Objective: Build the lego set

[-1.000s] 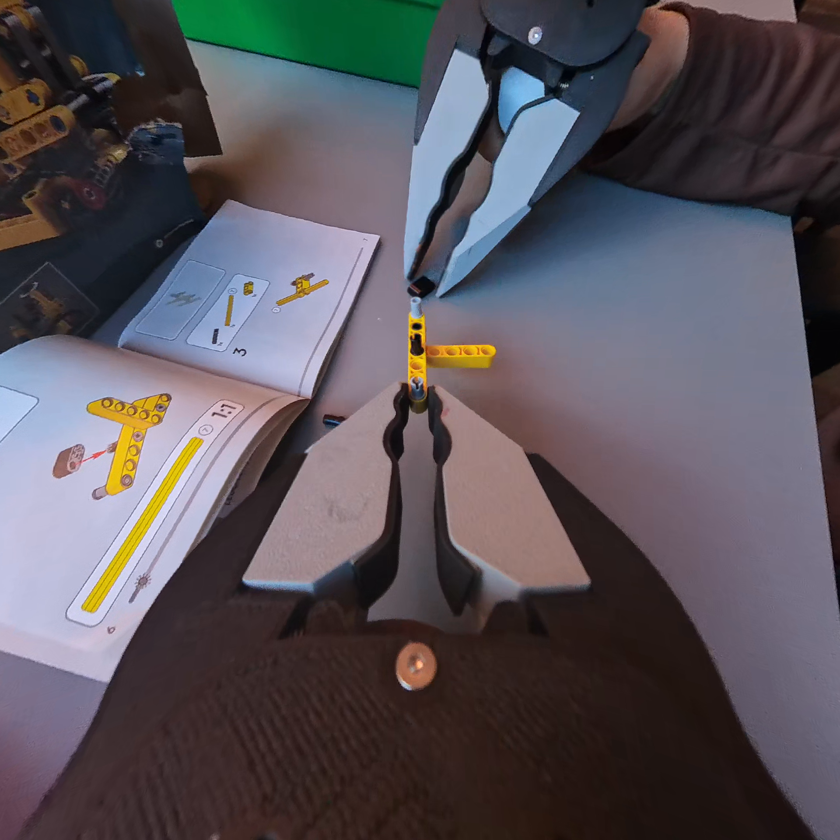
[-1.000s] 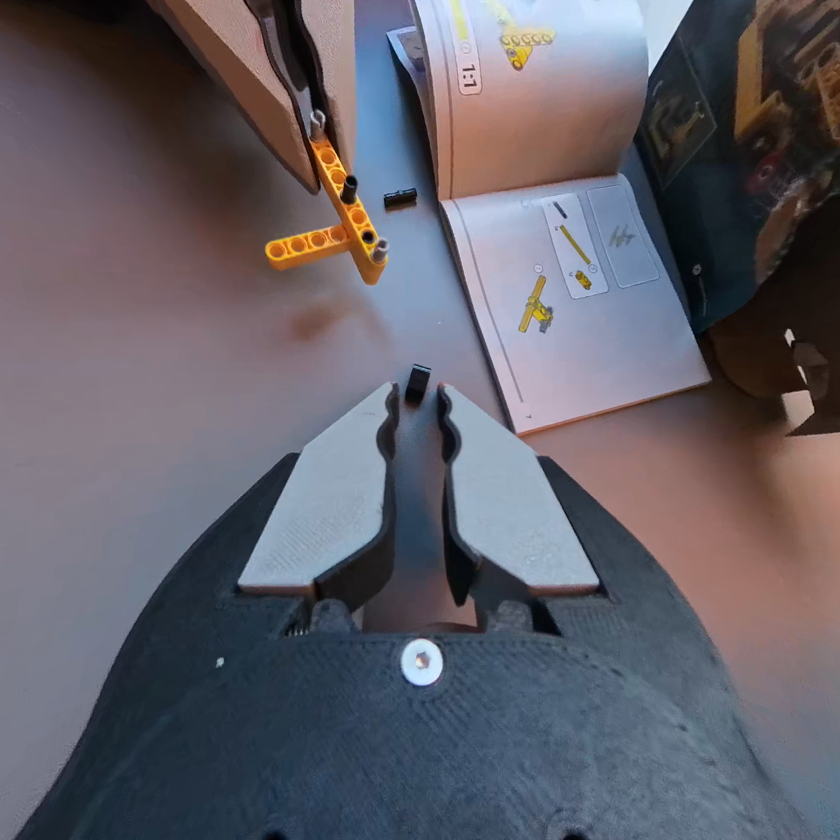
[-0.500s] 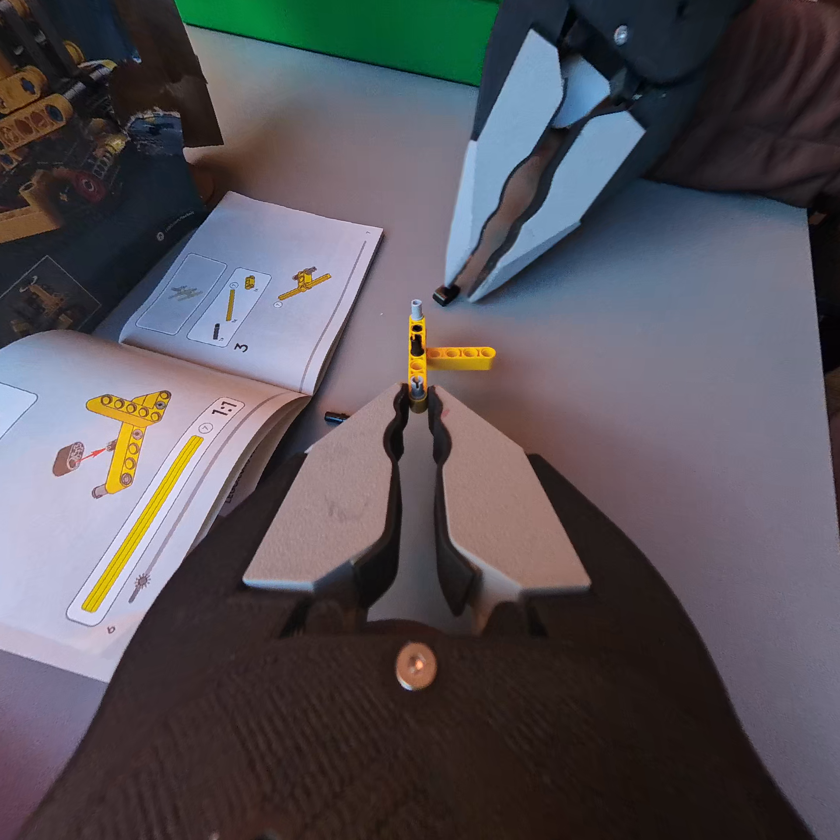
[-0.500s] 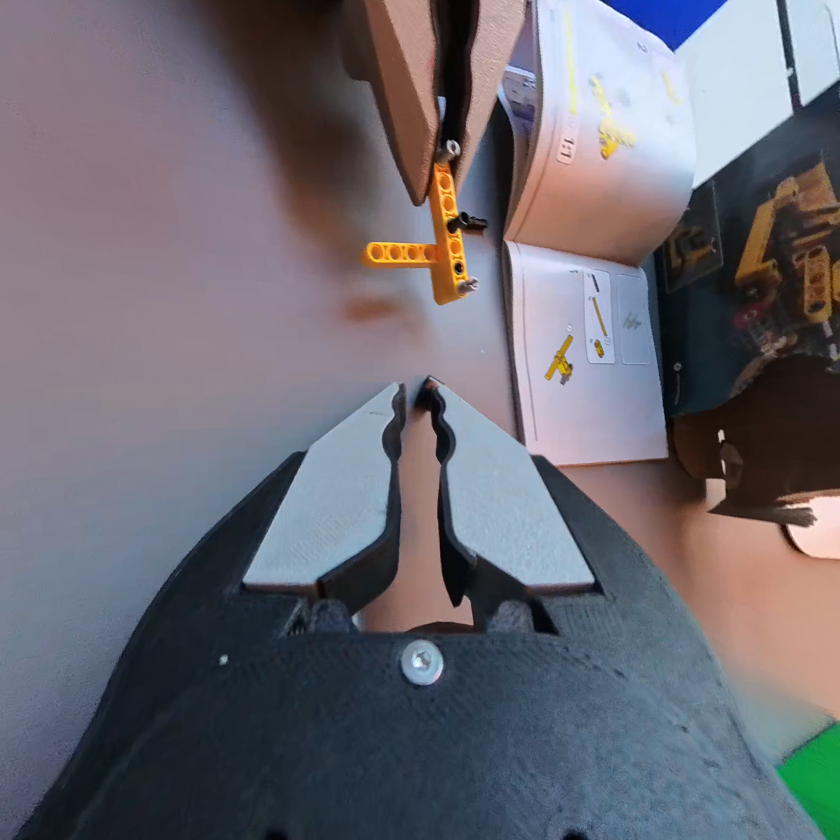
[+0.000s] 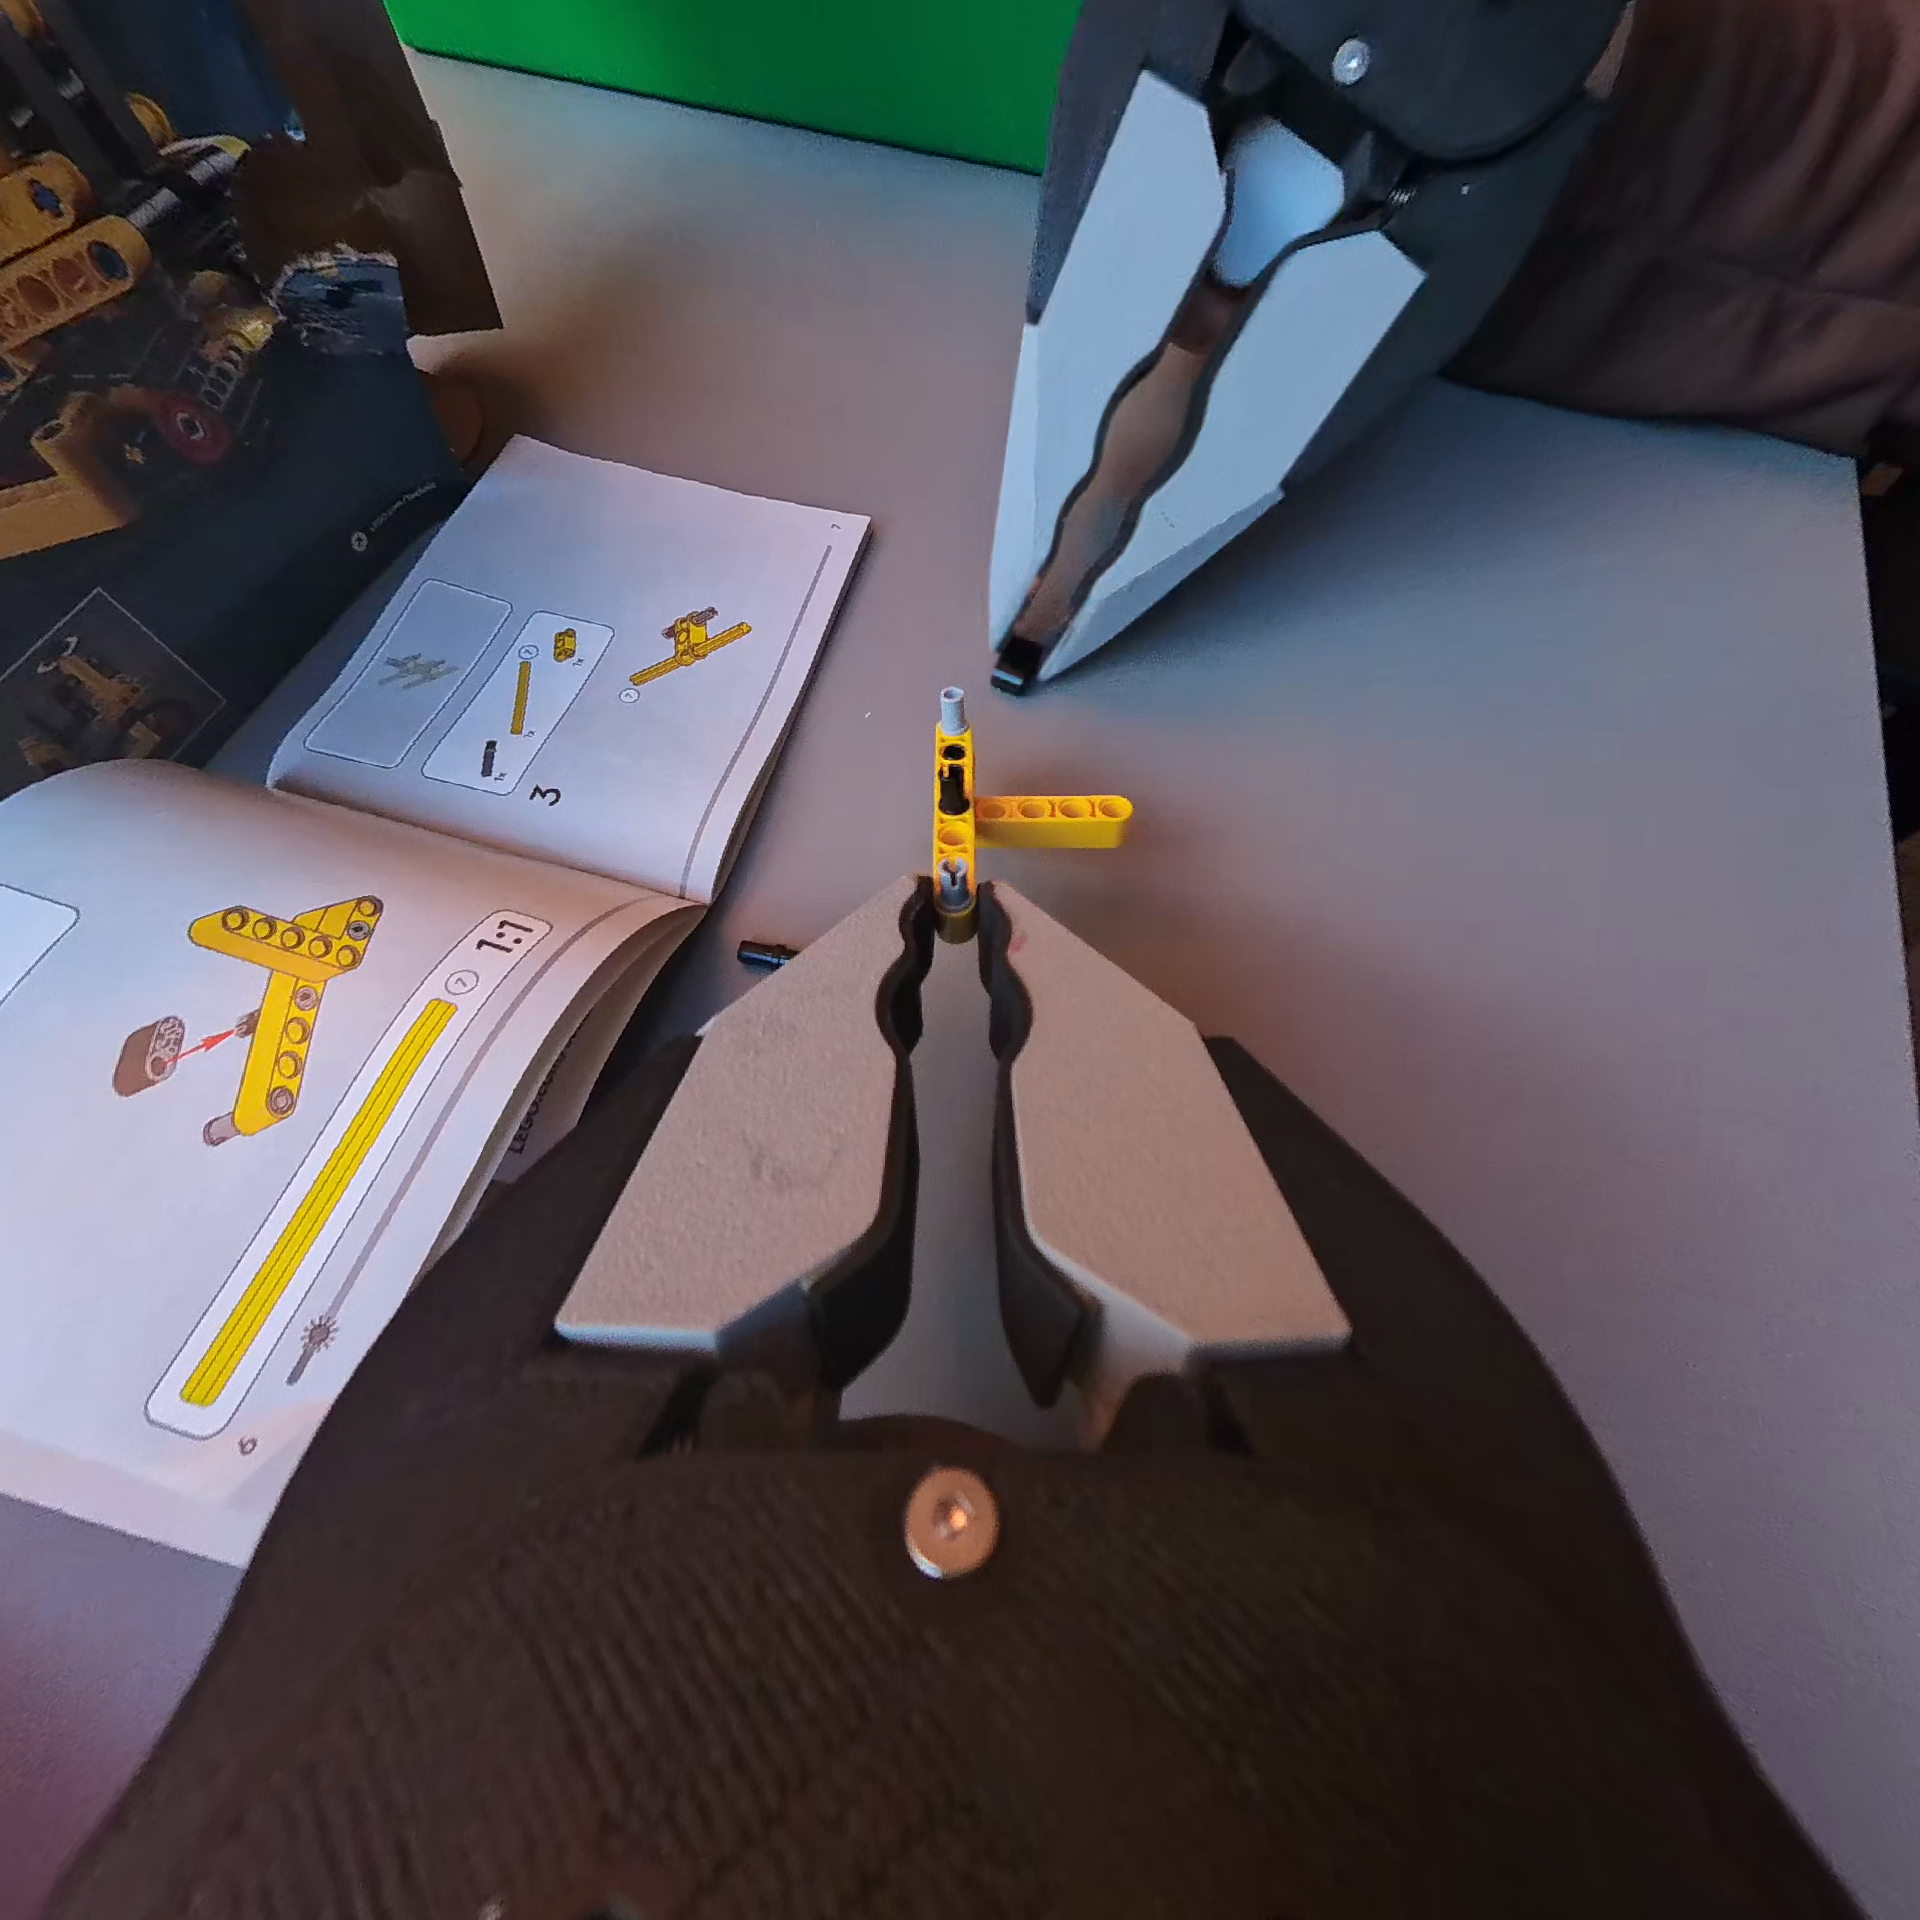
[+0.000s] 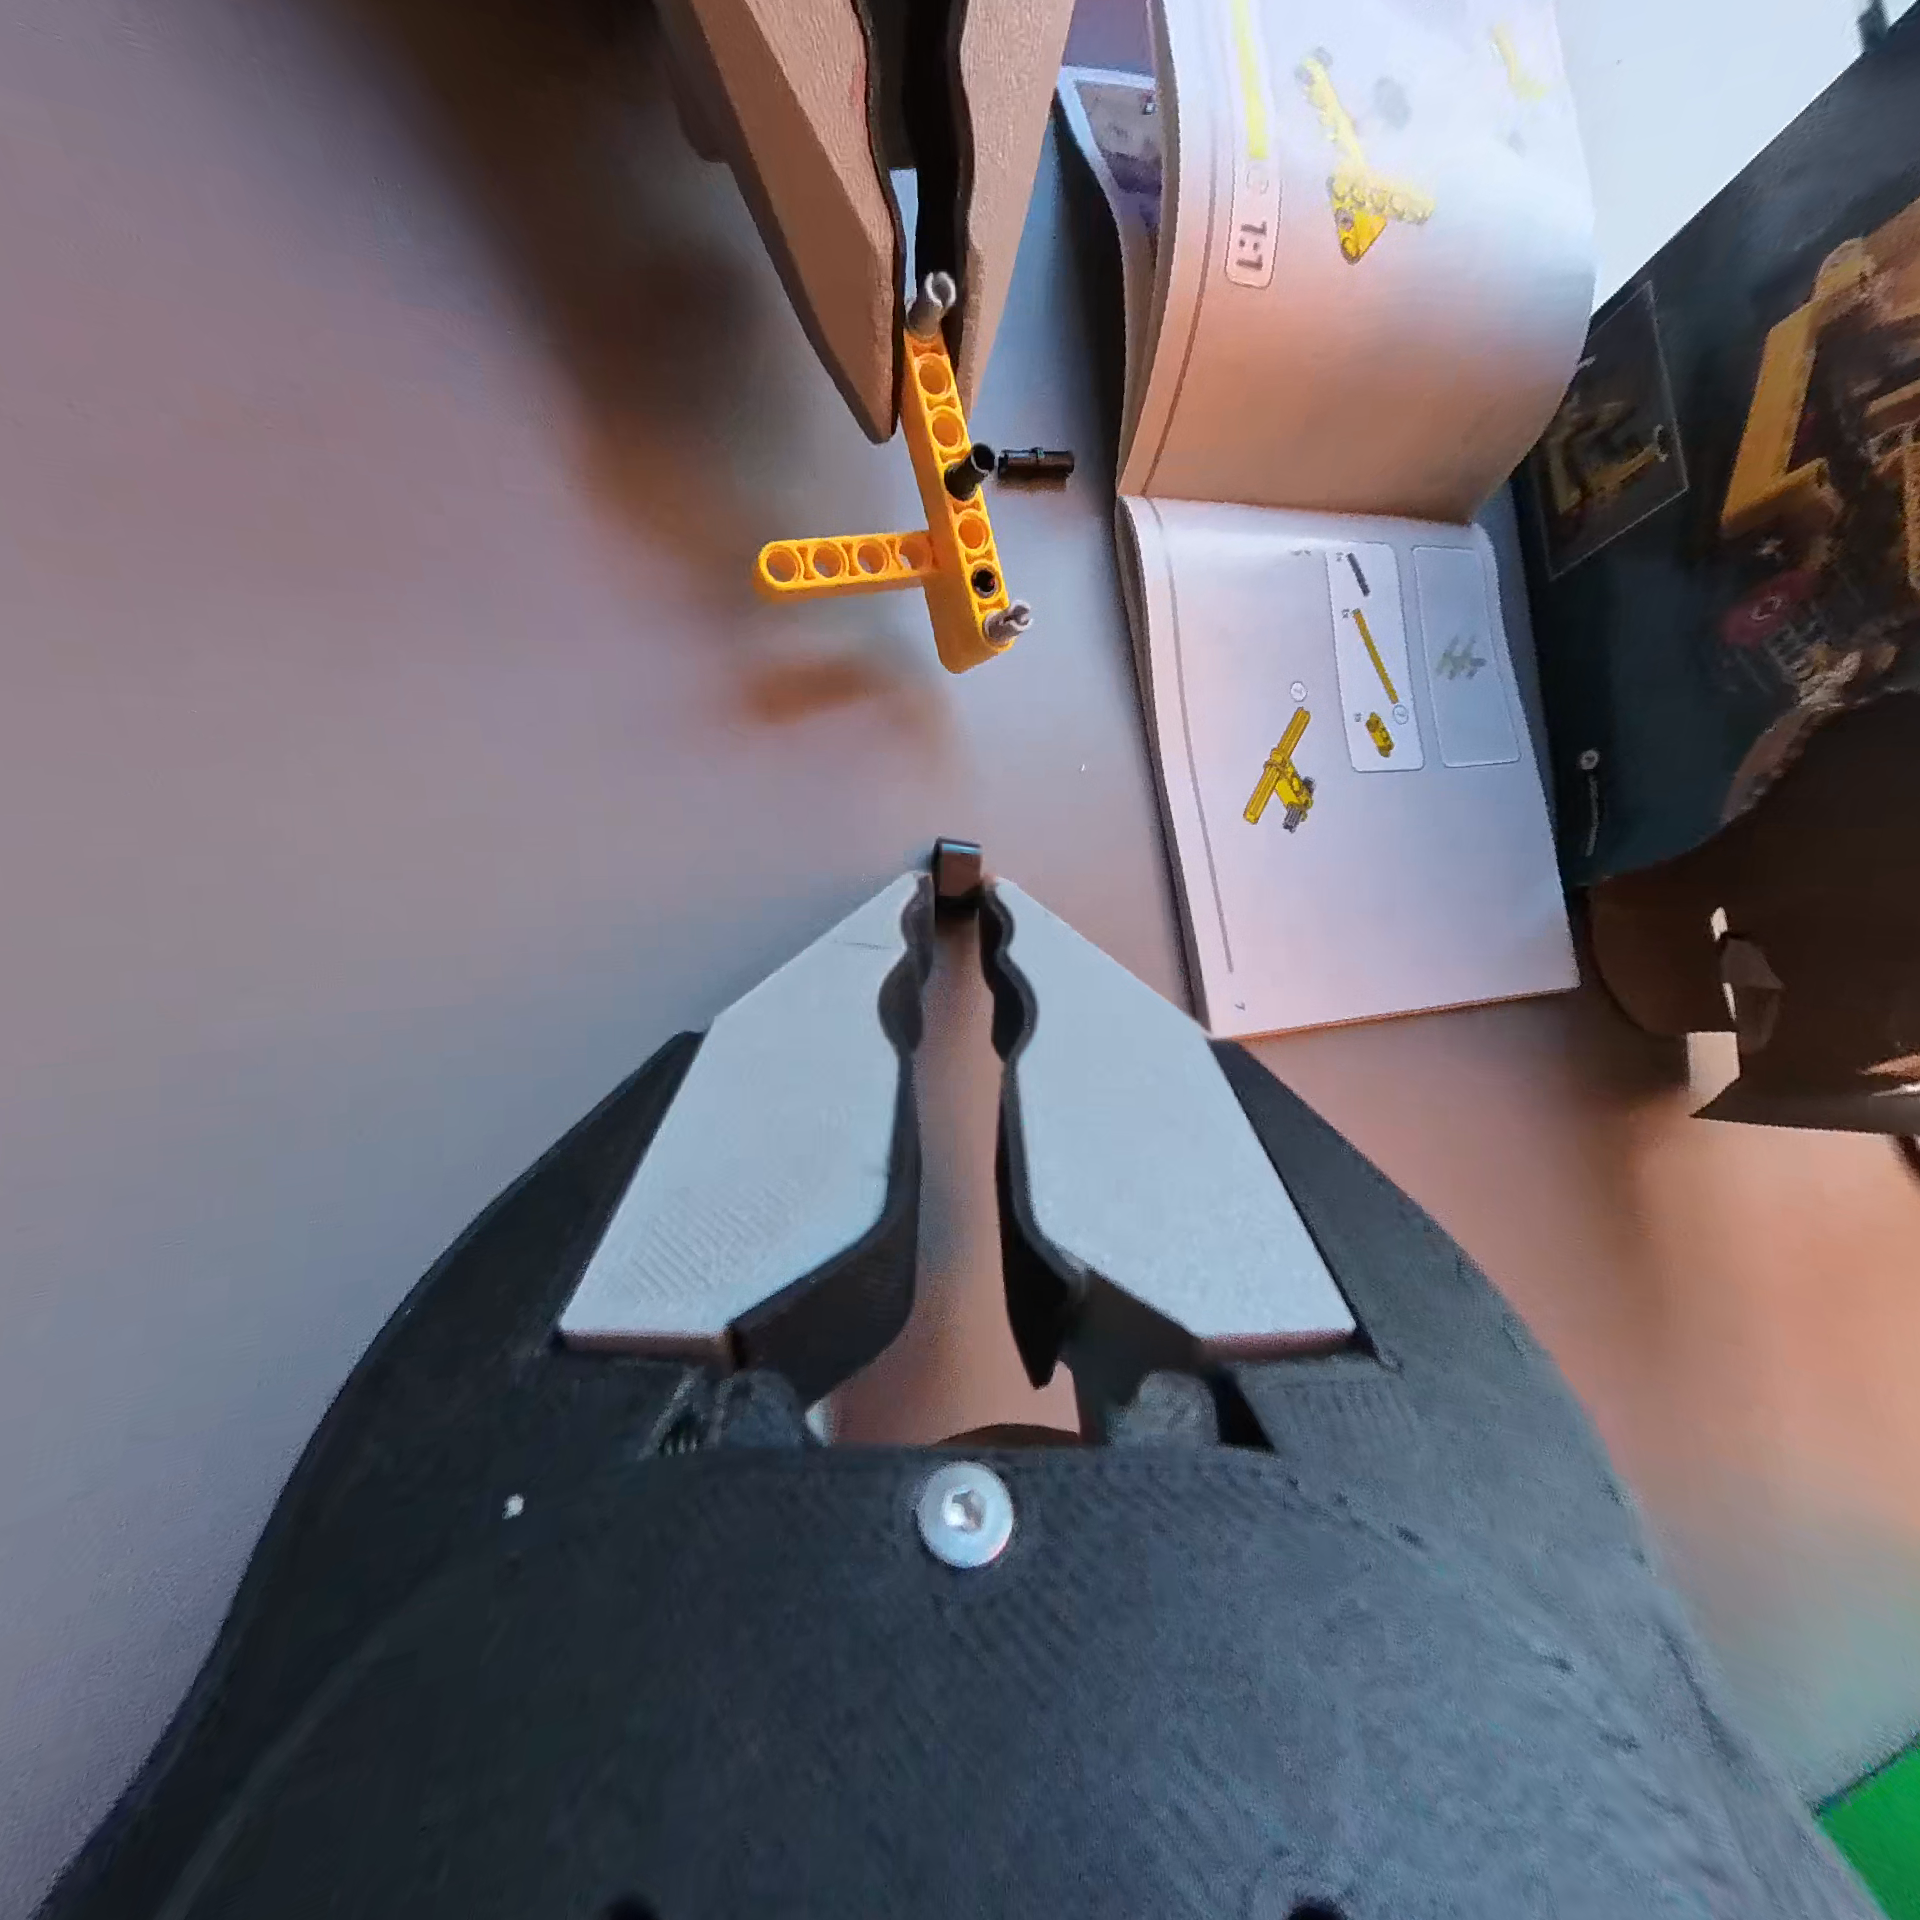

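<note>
My left gripper is shut on the near end of a yellow T-shaped beam assembly with grey pins and a black pin, holding it just above the grey table. The right wrist view shows the assembly in the left gripper from the other side. My right gripper is shut on a small black piece at its fingertips. In the left wrist view the right gripper stands tips-down beyond the assembly, with the black piece close to the table.
An open instruction booklet lies left of the assembly, also in the right wrist view. A loose black pin lies by its edge. The dark set box stands at far left. A green surface stands behind. A person's sleeve is at the top right. The tips of one gripper are about 8 cm away from the tips of the other.
My right gripper has closed on the small black piece that lay on the table ahead of its tips and has turned with it. My left gripper and the yellow assembly have stayed in place.
</note>
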Motion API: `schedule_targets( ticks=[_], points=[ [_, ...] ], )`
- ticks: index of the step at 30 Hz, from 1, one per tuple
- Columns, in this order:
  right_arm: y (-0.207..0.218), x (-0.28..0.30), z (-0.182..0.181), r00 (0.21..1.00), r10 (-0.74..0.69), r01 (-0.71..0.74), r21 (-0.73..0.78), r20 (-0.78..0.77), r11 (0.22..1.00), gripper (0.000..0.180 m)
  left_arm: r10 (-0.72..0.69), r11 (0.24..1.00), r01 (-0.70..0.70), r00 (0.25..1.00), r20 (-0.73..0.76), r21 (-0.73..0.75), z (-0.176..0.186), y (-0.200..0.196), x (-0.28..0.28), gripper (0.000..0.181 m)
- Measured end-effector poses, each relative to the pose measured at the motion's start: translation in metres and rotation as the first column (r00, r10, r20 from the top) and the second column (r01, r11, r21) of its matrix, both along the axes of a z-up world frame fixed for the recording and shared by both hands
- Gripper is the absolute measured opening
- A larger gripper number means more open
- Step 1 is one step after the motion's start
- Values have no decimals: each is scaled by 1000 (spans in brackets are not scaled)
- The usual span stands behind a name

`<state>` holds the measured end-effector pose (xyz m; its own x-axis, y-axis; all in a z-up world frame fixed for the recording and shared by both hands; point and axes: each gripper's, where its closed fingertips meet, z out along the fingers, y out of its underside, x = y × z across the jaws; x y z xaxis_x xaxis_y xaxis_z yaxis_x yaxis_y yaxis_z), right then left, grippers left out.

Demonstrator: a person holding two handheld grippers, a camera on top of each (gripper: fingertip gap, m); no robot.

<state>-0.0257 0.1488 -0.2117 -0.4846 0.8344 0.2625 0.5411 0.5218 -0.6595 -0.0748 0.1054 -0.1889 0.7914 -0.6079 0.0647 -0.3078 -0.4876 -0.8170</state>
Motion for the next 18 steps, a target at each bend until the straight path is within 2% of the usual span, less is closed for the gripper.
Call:
schedule_targets(
  ticks=[8,18],
  points=[
    [-5,-5,20,998,-13,3,-158,-62,988,5,-41,999,39,998,-47,-23,-7,-6,6,5],
    [-7,-11,23,995,-21,4,-179,-98,984,5,-45,998,40,994,-96,-53,-15,-8,6,8]
  ],
)
